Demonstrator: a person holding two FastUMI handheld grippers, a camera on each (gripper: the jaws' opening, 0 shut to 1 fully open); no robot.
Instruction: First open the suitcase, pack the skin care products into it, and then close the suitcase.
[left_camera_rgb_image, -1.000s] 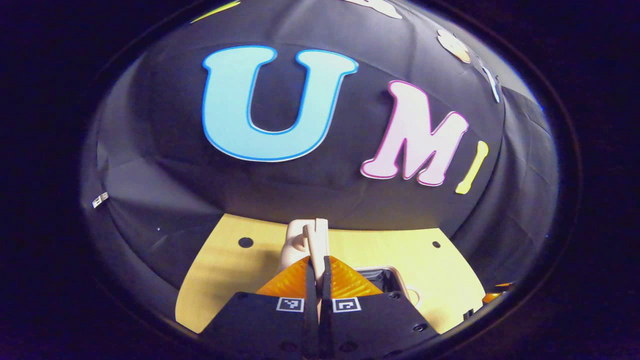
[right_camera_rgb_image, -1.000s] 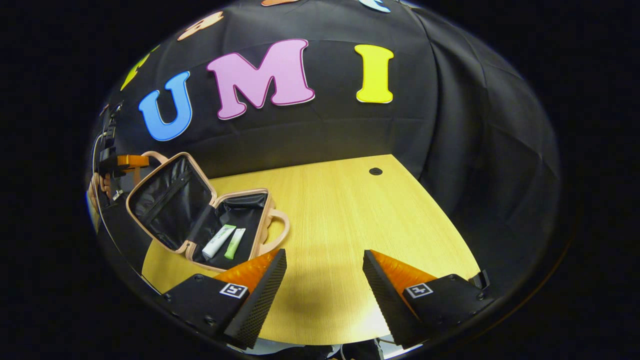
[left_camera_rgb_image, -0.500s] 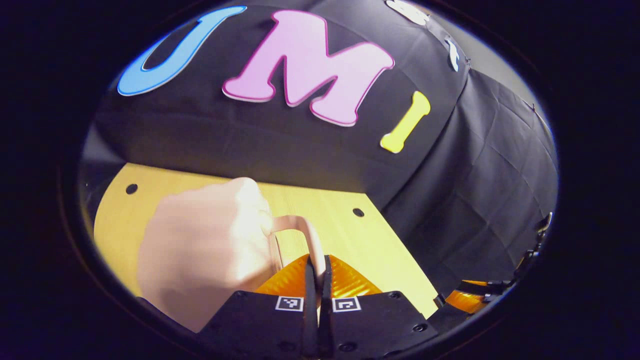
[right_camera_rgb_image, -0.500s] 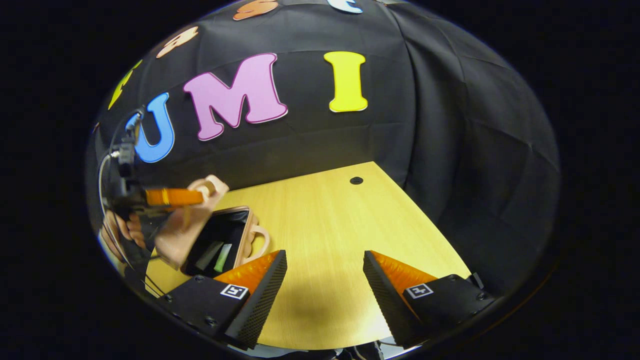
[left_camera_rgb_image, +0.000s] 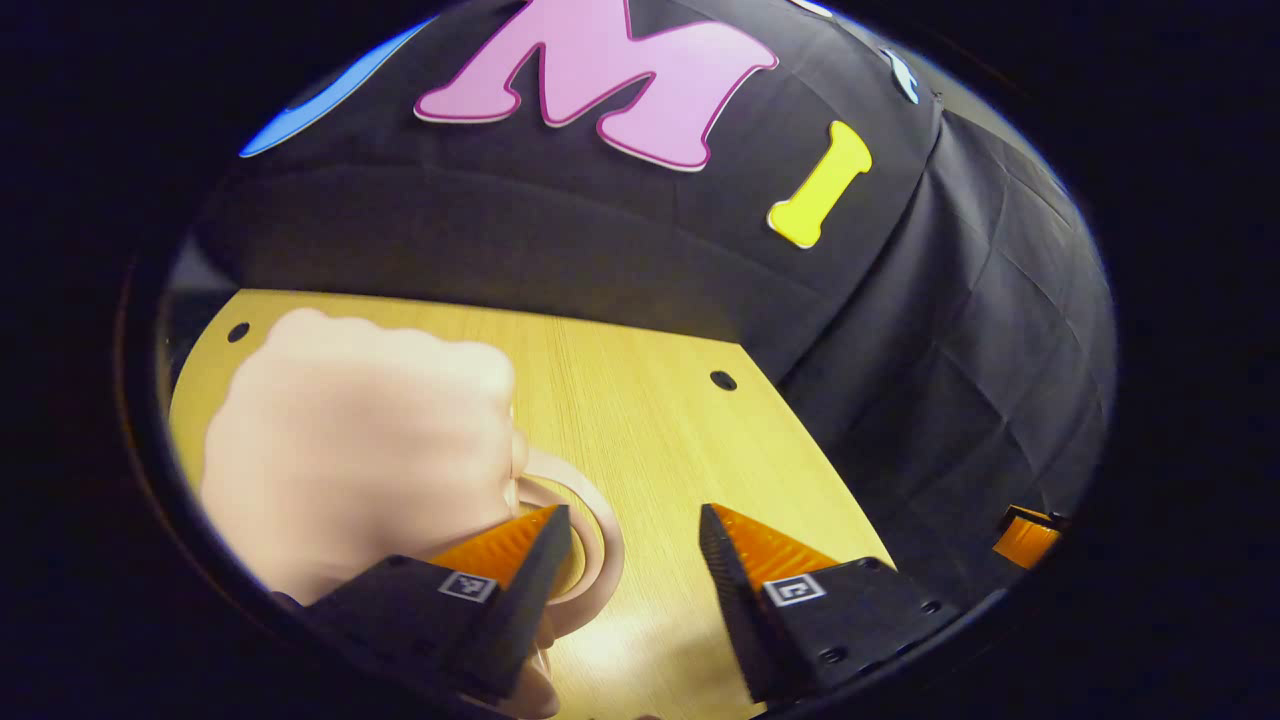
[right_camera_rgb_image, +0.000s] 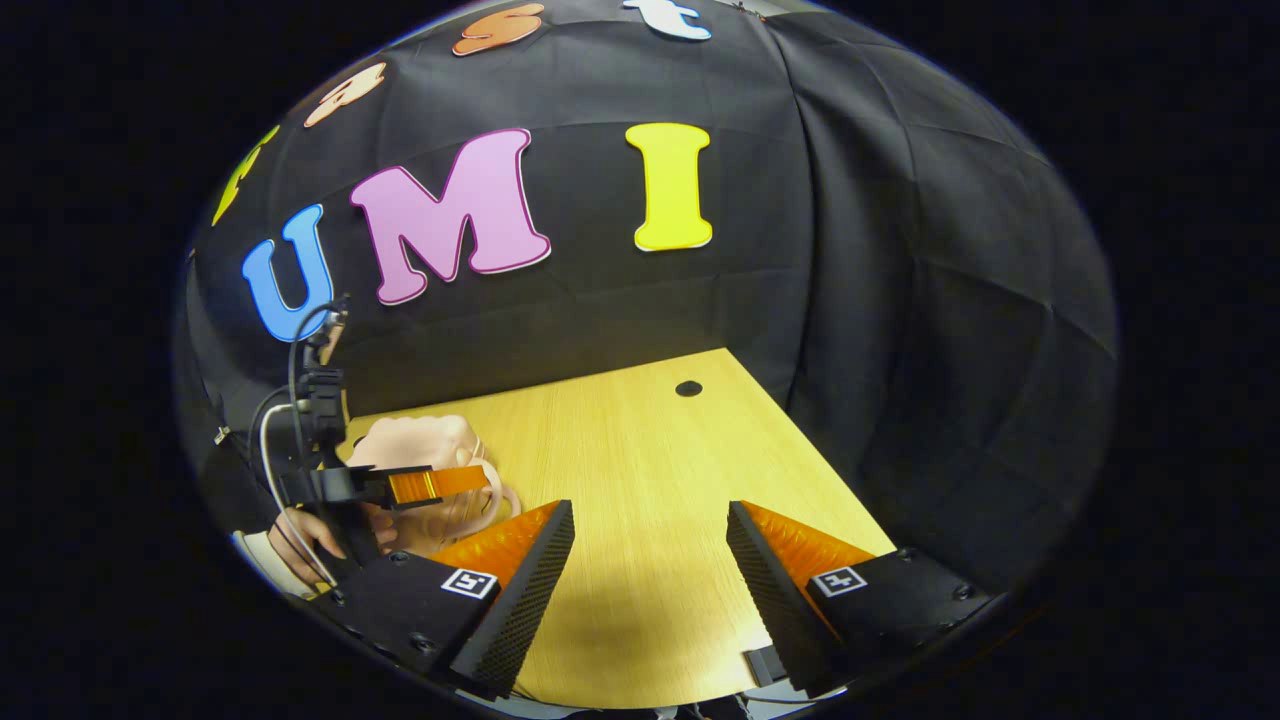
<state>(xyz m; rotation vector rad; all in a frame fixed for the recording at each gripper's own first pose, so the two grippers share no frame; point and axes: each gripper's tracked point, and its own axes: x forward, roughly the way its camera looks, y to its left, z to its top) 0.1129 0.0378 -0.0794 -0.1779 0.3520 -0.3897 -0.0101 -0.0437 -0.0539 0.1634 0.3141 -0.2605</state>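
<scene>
In the left gripper view, your left gripper (left_camera_rgb_image: 625, 540) has its jaws spread wide and released, holding nothing. The left finger (left_camera_rgb_image: 505, 560) stands over the looped handle (left_camera_rgb_image: 600, 530) of the suitcase (left_camera_rgb_image: 360, 450); whether it touches the loop you cannot tell. The right finger stands over bare wood. The suitcase lies shut on the table (left_camera_rgb_image: 640, 400), its pale pink shell bulging from about 9 o'clock toward the centre, its handle curling out at about 6 o'clock between shell and finger. The tabletop is light wood, with one small dark hole (left_camera_rgb_image: 722, 380) near its far corner at about 2 o'clock and another (left_camera_rgb_image: 238, 332) at about 10 o'clock. Black cloth walls close the booth behind and to the right. At about 4 o'clock, low at the edge, a tip of your right gripper (left_camera_rgb_image: 1025, 538) peeks in.

In the right gripper view, your right gripper (right_camera_rgb_image: 650, 555) also has its jaws wide apart and free, hovering over bare wood with nothing between the fingers. The closed suitcase (right_camera_rgb_image: 425, 450) sits at about 8 o'clock, near the table's (right_camera_rgb_image: 660, 470) left edge, just beyond your left finger. Your left gripper (right_camera_rgb_image: 440, 484) reaches across in front of it, with the hand (right_camera_rgb_image: 300, 535) that holds it and cables behind, at about 8 o'clock. A dark hole (right_camera_rgb_image: 688, 388) marks the table just above centre, near the far edge. Black cloth walls meet in a corner at about 1 o'clock.
</scene>
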